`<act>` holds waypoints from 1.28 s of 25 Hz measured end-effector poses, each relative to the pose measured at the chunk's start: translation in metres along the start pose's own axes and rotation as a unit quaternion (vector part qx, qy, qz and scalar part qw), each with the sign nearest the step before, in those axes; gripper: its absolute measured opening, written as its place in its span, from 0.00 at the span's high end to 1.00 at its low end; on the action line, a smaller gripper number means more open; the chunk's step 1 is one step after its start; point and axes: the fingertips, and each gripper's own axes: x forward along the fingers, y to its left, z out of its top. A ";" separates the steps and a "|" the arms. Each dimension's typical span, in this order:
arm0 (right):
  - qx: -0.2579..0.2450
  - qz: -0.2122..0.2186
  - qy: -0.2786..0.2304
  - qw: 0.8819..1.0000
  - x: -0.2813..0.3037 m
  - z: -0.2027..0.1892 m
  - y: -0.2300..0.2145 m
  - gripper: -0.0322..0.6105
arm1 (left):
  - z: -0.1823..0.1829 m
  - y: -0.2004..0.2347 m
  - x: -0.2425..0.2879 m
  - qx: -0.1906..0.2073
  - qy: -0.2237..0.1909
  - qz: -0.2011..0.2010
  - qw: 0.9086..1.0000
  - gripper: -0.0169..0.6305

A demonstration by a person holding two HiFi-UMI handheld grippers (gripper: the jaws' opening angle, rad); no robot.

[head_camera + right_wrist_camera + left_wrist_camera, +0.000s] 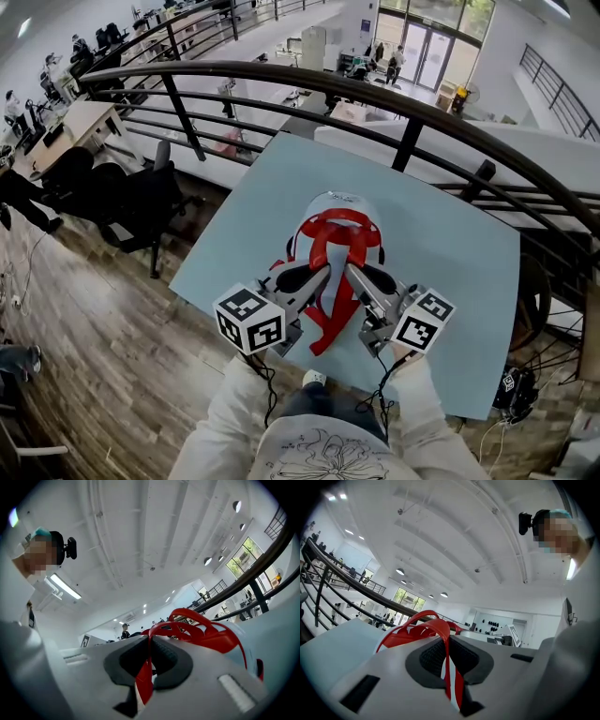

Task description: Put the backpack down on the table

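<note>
A white backpack [333, 211] with red straps lies on the pale blue table [450, 272], its straps facing up. My left gripper [302, 278] is shut on a red strap [448, 667] at the pack's near left. A second red strap [145, 677] is clamped in my right gripper [367, 278] at the near right. Both grippers point away from me over the table's near half. In each gripper view the strap runs pinched between the dark pads [429, 656] [166, 660], and the red handle loop [337, 222] arches beyond.
A dark curved railing [394, 103] runs along the table's far side. An office chair [141, 202] stands on the wooden floor at the left. The person's shoe [314, 378] shows under the table's near edge. Desks and people are on a lower floor beyond.
</note>
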 end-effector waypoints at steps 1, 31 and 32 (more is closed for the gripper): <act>0.003 -0.002 0.002 1.000 -0.001 -0.003 -0.001 0.91 | -0.005 0.000 0.000 -0.001 0.005 0.002 1.000 0.94; 0.016 -0.112 0.075 0.991 -0.014 -0.087 -0.060 0.71 | -0.104 0.048 0.000 -0.037 0.083 0.071 0.993 0.78; 0.014 -0.113 0.074 0.991 -0.015 -0.086 -0.060 0.71 | -0.105 0.048 0.000 -0.036 0.084 0.074 0.993 0.77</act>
